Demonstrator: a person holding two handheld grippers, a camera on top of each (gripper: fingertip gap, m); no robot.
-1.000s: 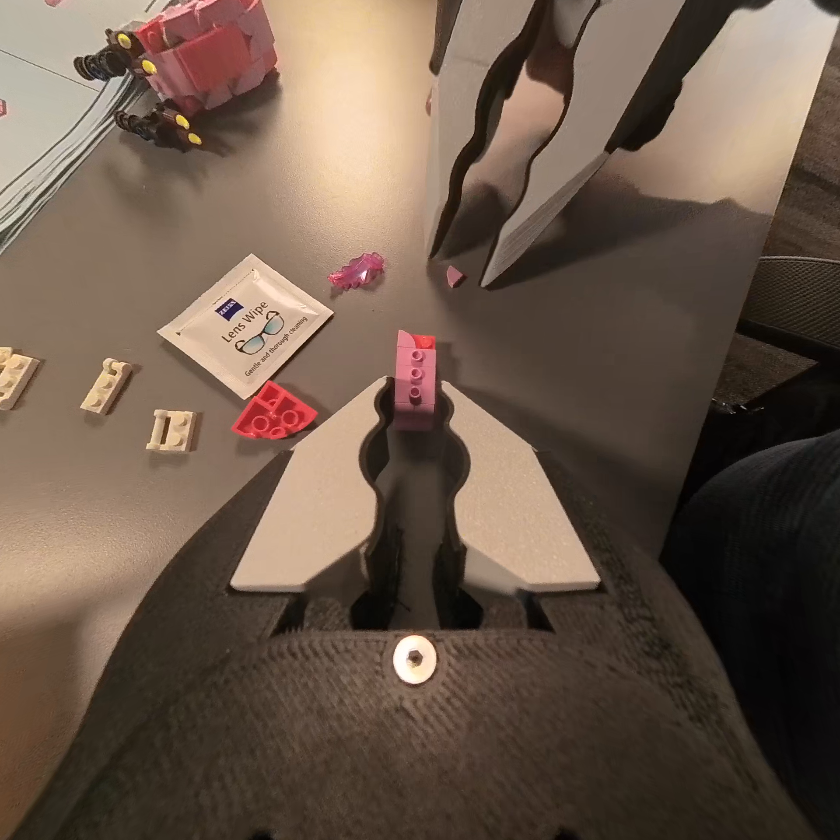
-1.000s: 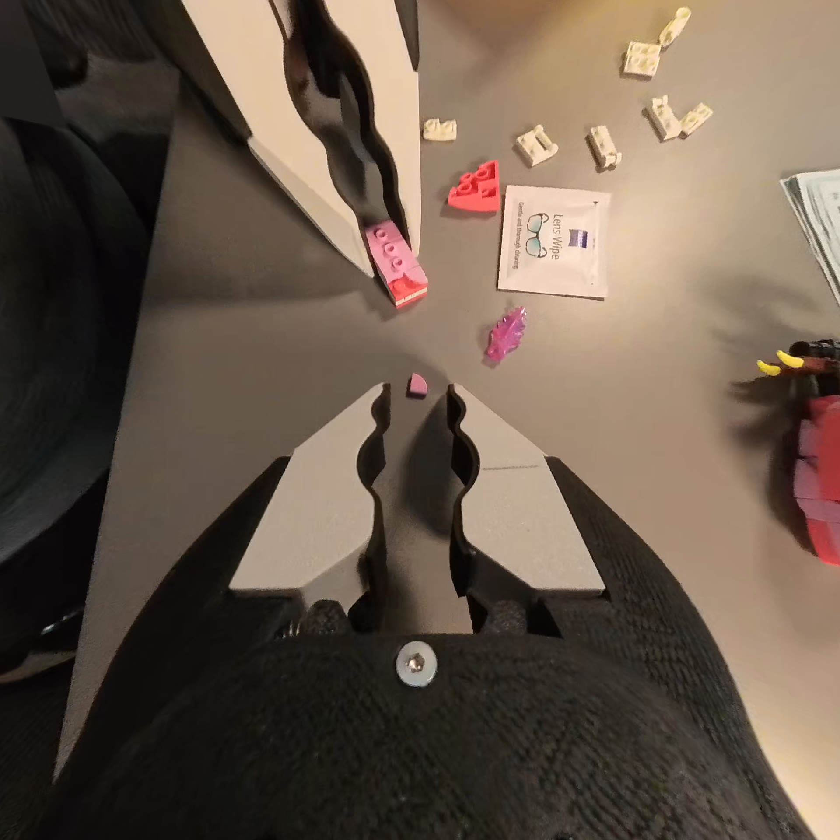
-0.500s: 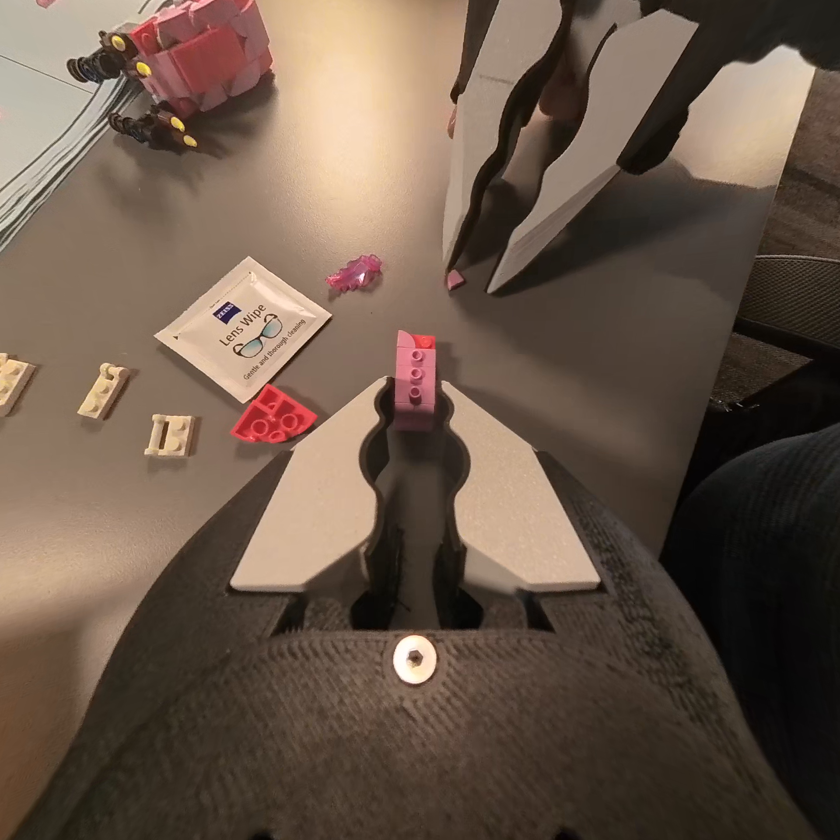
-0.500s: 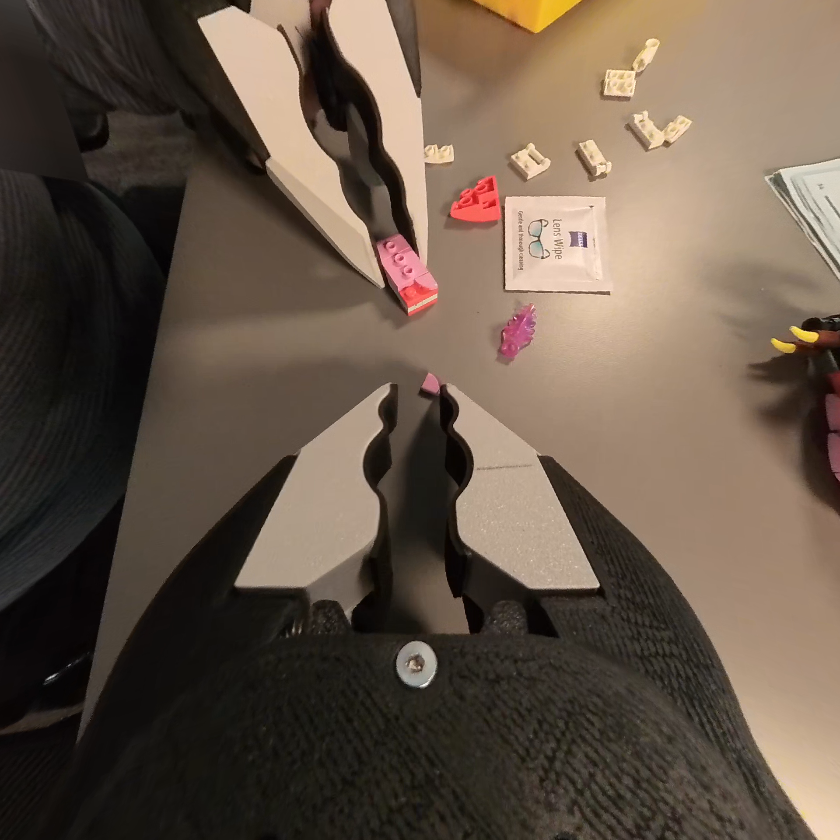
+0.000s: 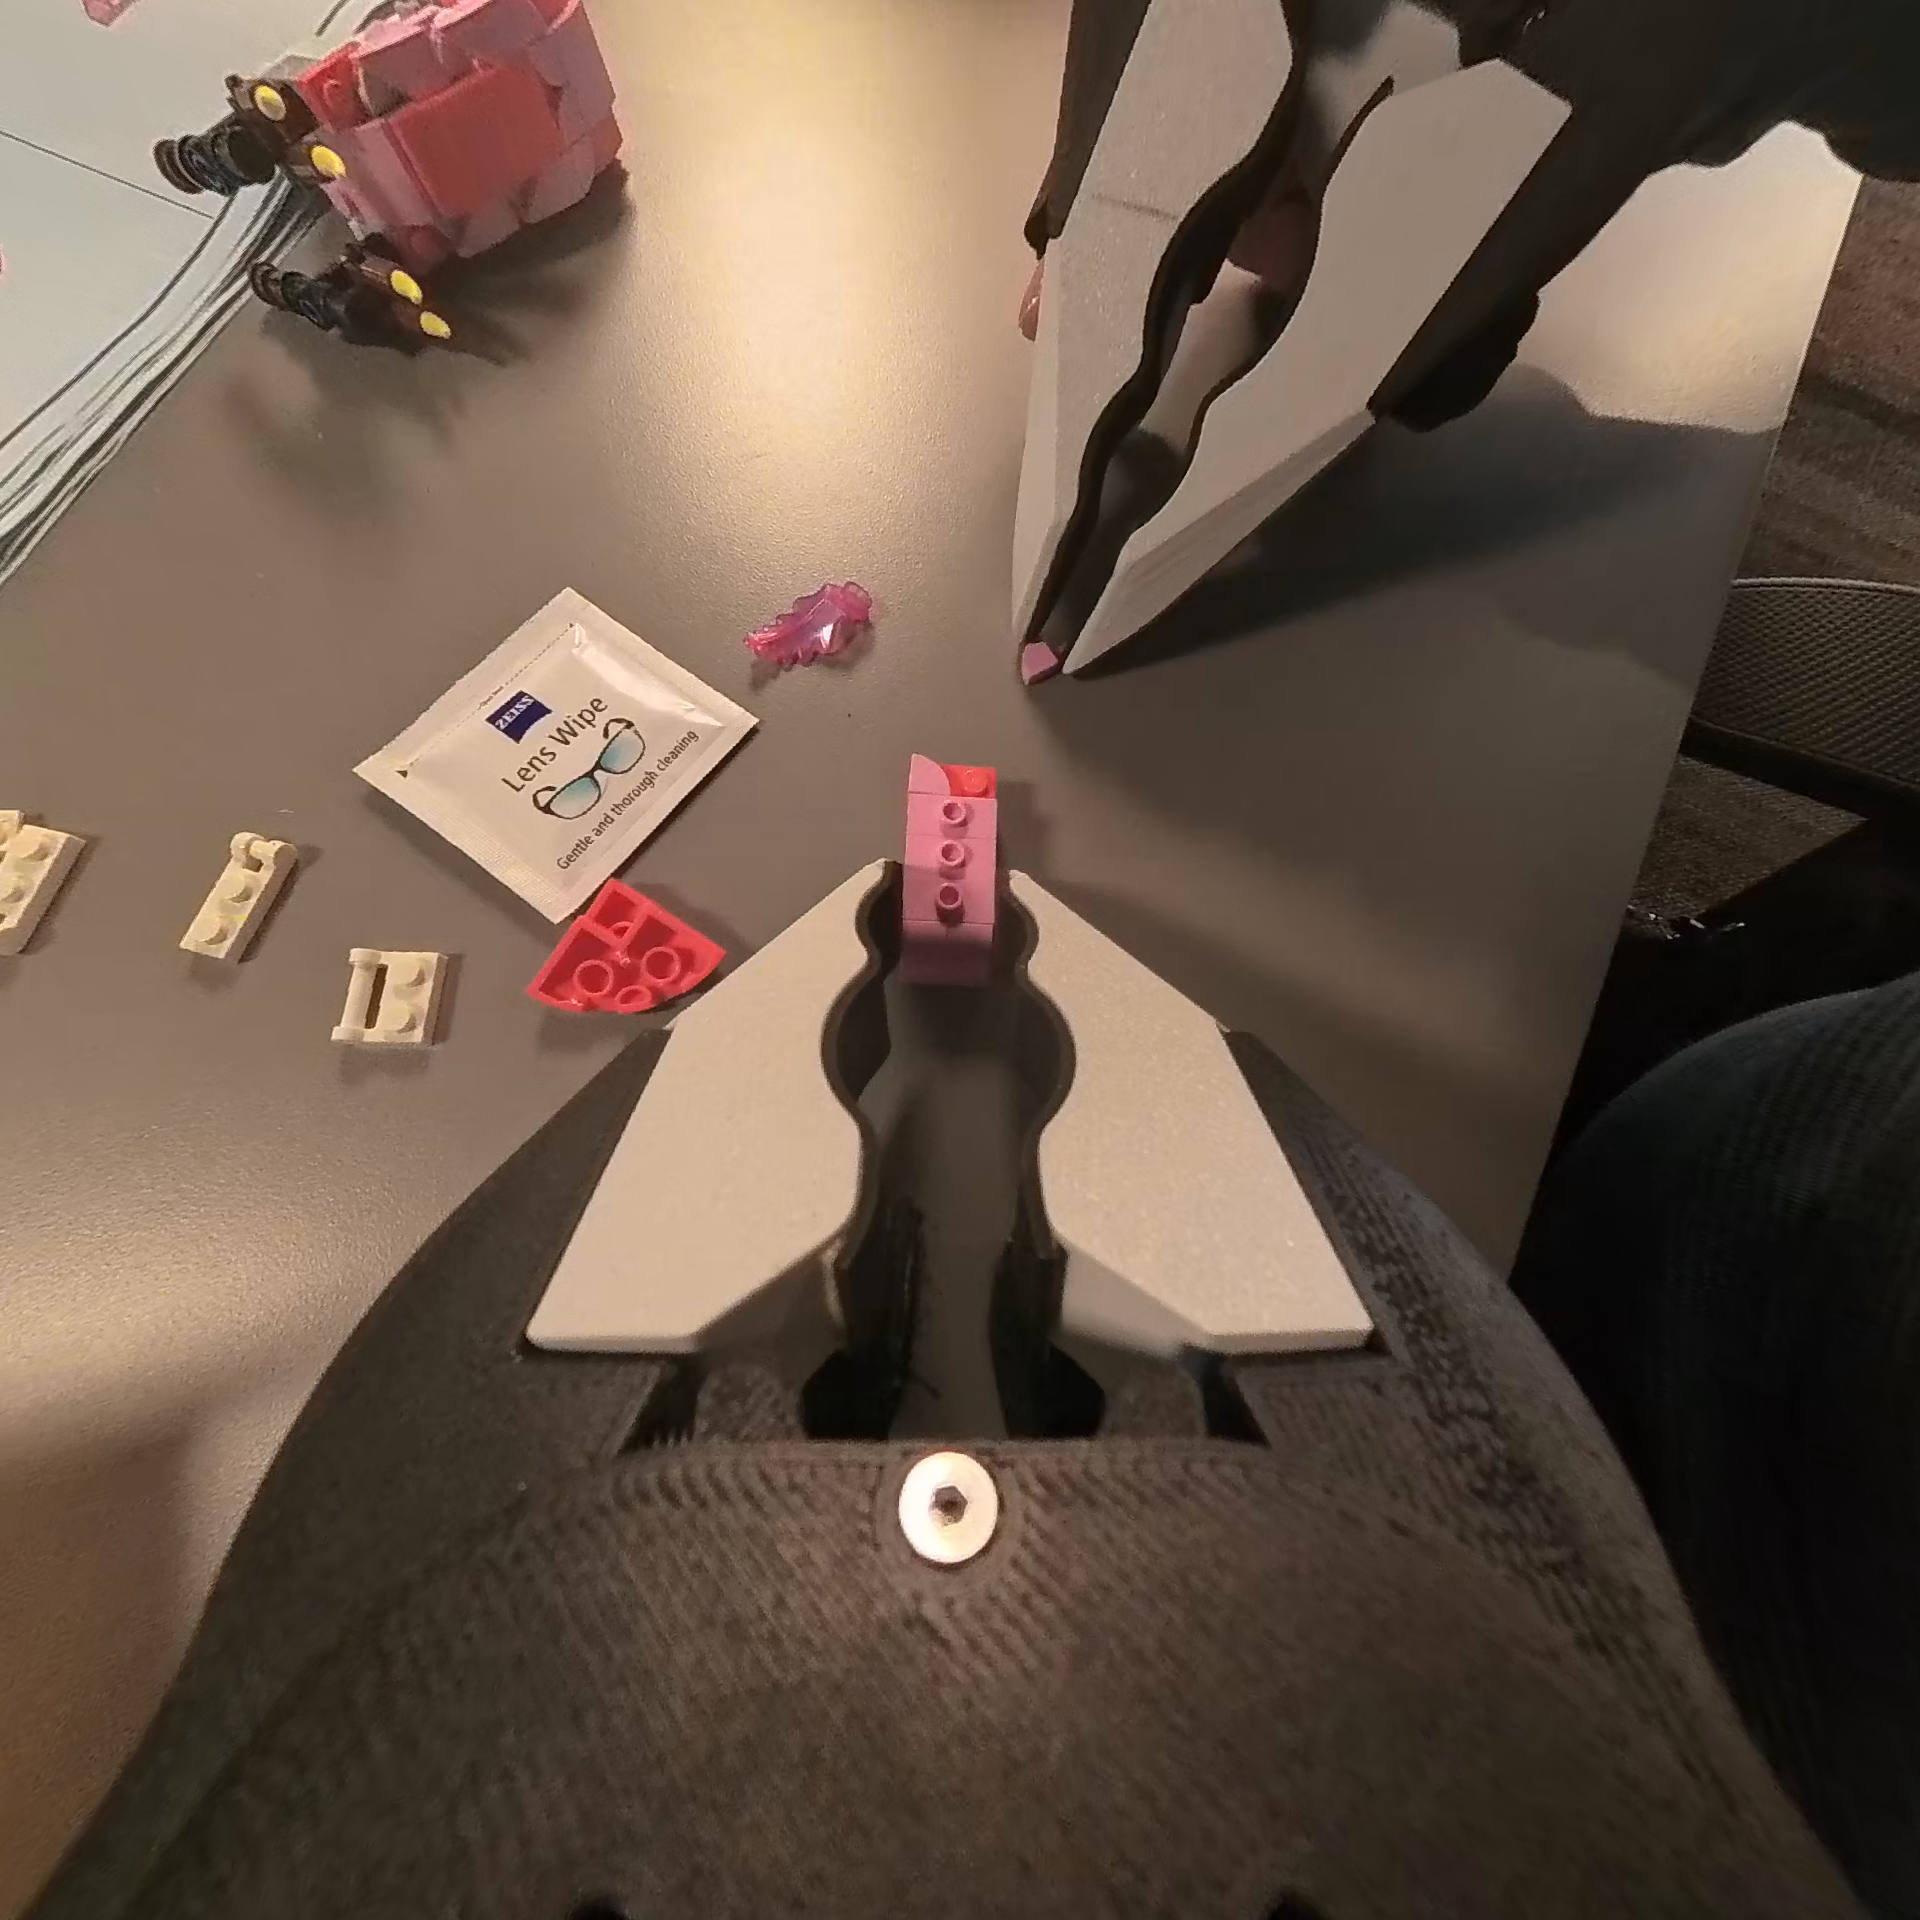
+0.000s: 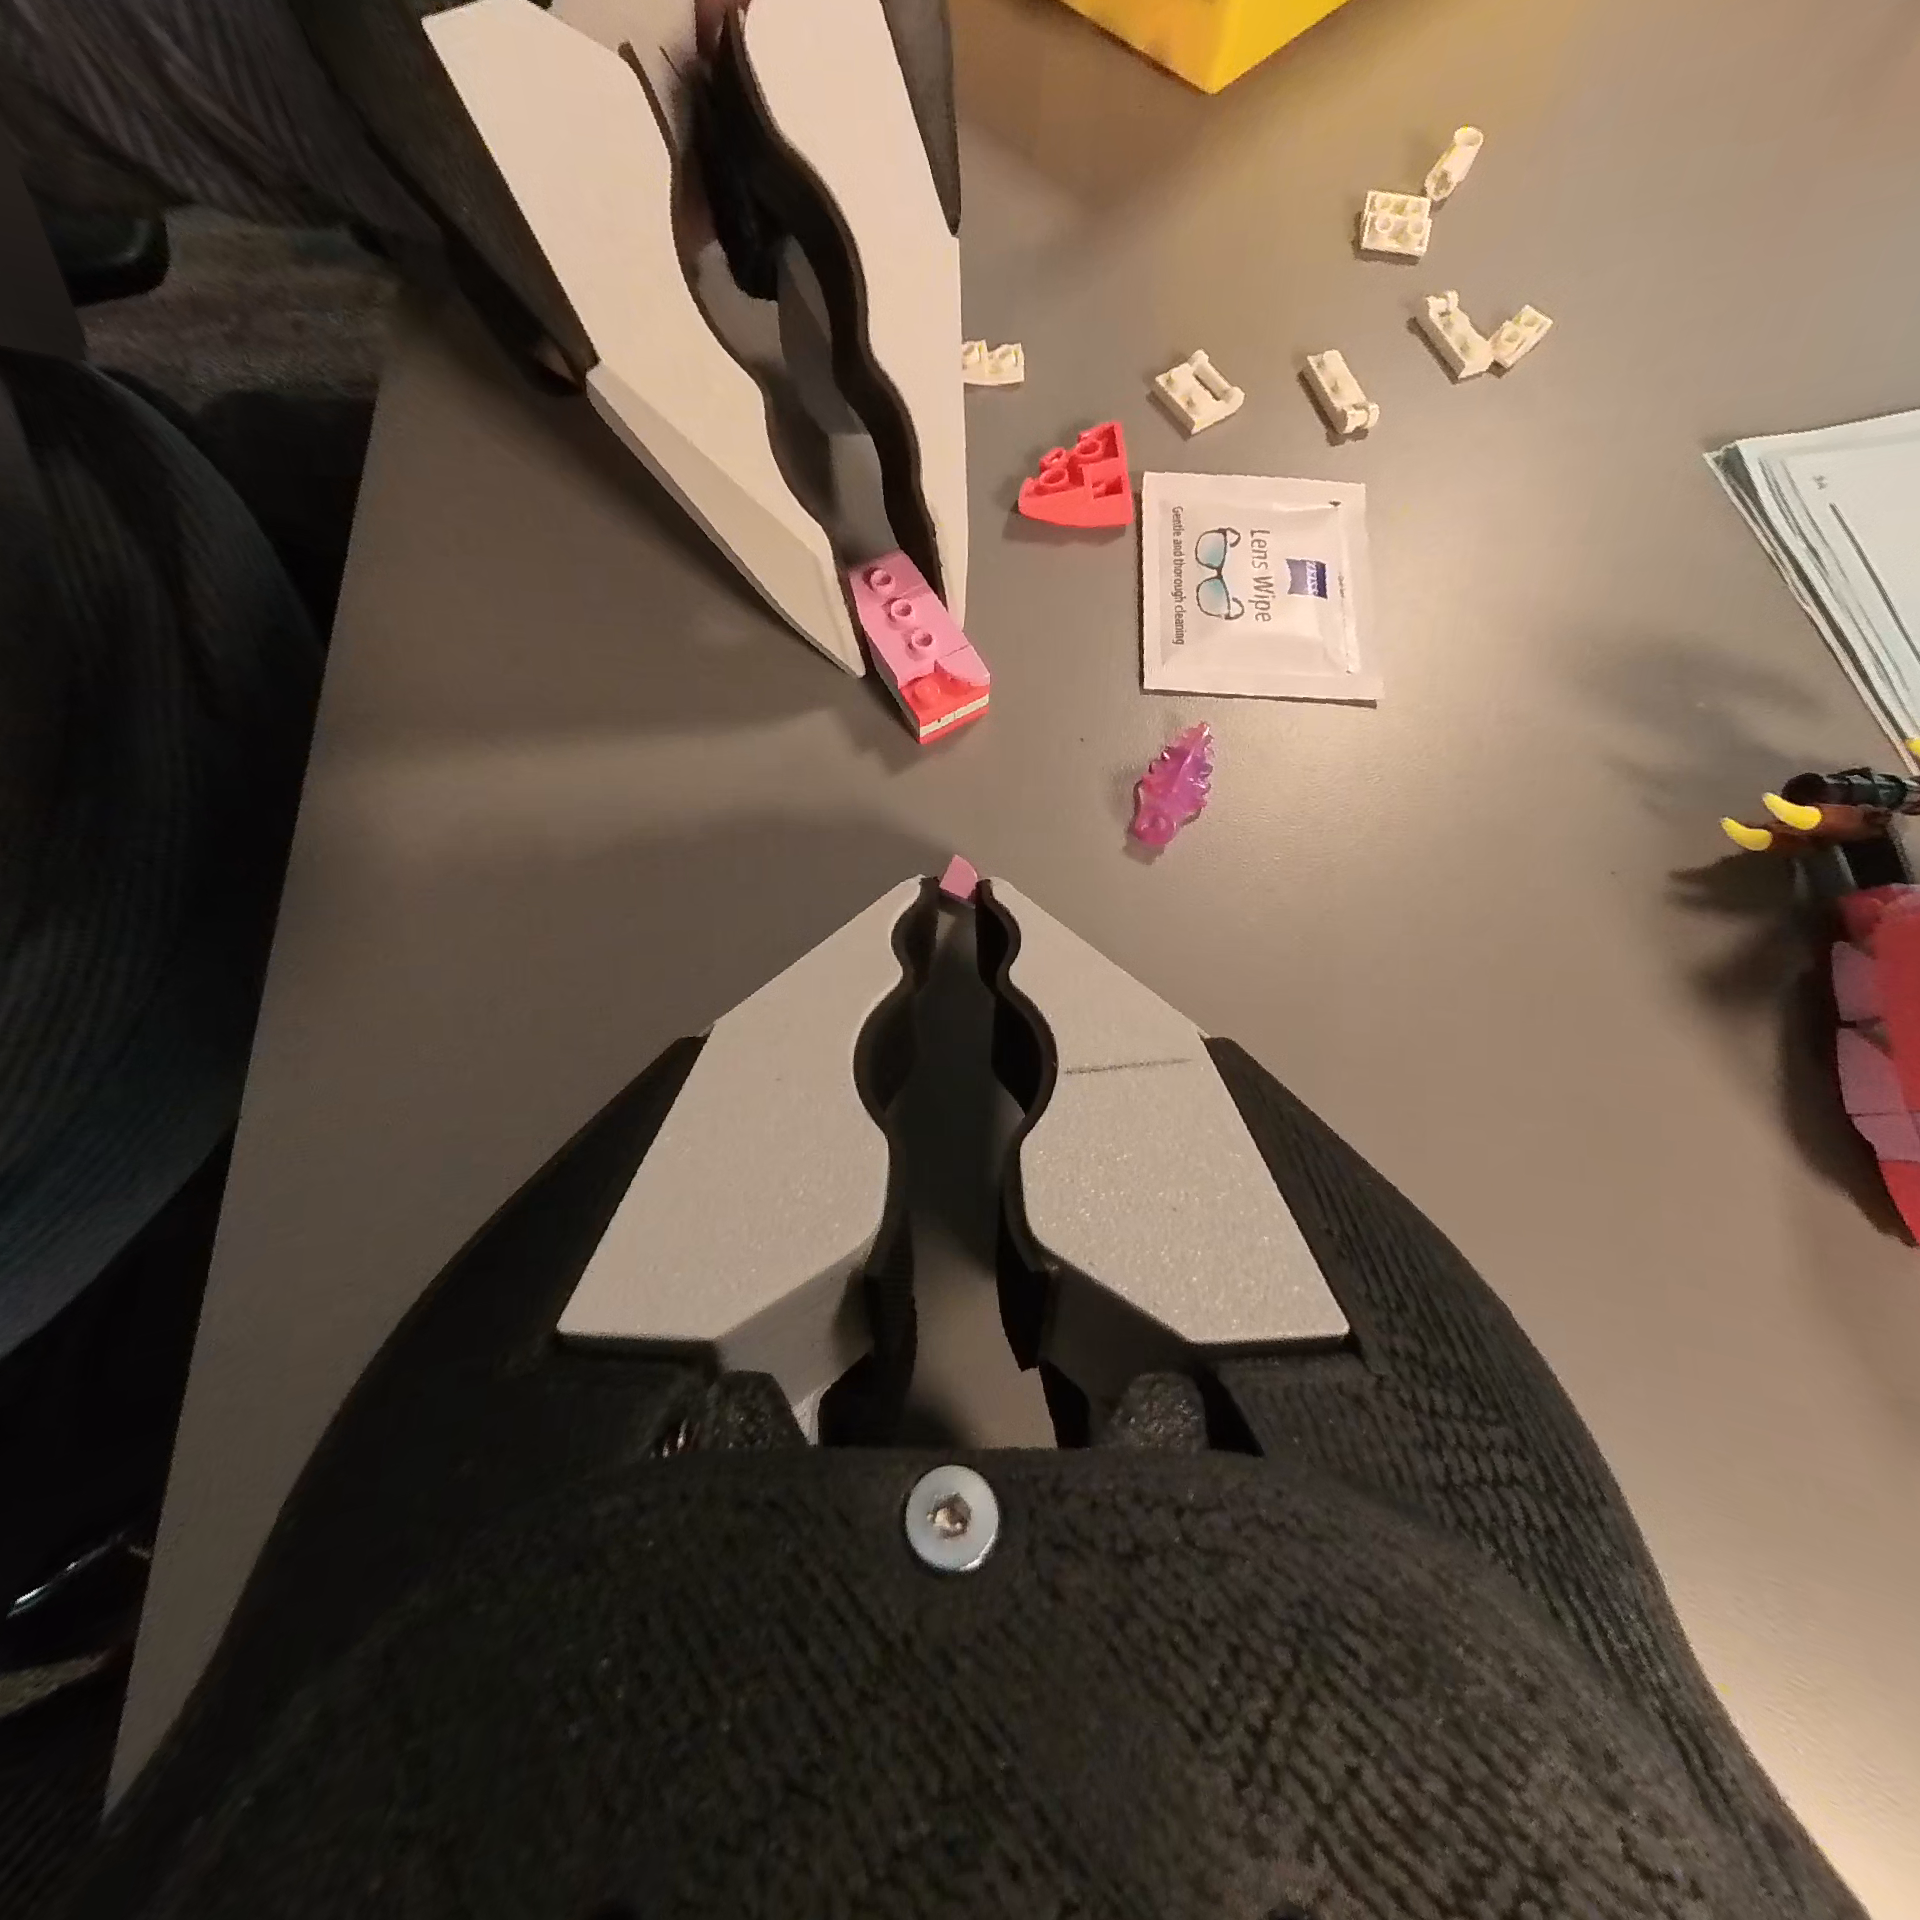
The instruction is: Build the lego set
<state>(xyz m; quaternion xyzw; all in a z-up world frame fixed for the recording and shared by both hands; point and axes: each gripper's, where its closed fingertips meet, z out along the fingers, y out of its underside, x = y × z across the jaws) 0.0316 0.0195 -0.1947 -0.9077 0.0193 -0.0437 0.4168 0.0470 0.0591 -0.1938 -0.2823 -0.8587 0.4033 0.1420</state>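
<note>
Two grippers over a grey tabletop (image 5: 312, 520), facing each other. Left gripper (image 5: 948, 894): fingers clamped on the sides of a small pink studded brick assembly with a red plate at its far end (image 5: 951, 862); it sticks out past the fingertips, low over the table or resting on it, cannot tell which. Right gripper (image 6: 951, 883): fingers drawn nearly together on a tiny pink quarter-round tile (image 6: 958, 875), pinched at the very tips, tips down at the table surface. Whether the tile is off the table cannot be told.

Nearby, untouched: translucent pink leaf-shaped piece (image 6: 1174, 790) just beside the right gripper's tips; white square sachet with a spectacles drawing (image 5: 556, 748); red quarter-round plate, underside up (image 5: 623, 951); several small cream-white hinge and clip plates (image 6: 1340, 390), scattered well apart. Farther off: a large red-and-pink built model with dark limbs and yellow claws (image 5: 457, 135), a stack of printed sheets (image 6: 1839, 561), and a yellow box corner (image 6: 1216, 31).

Status: both pieces gripped, held apart, not joined.
</note>
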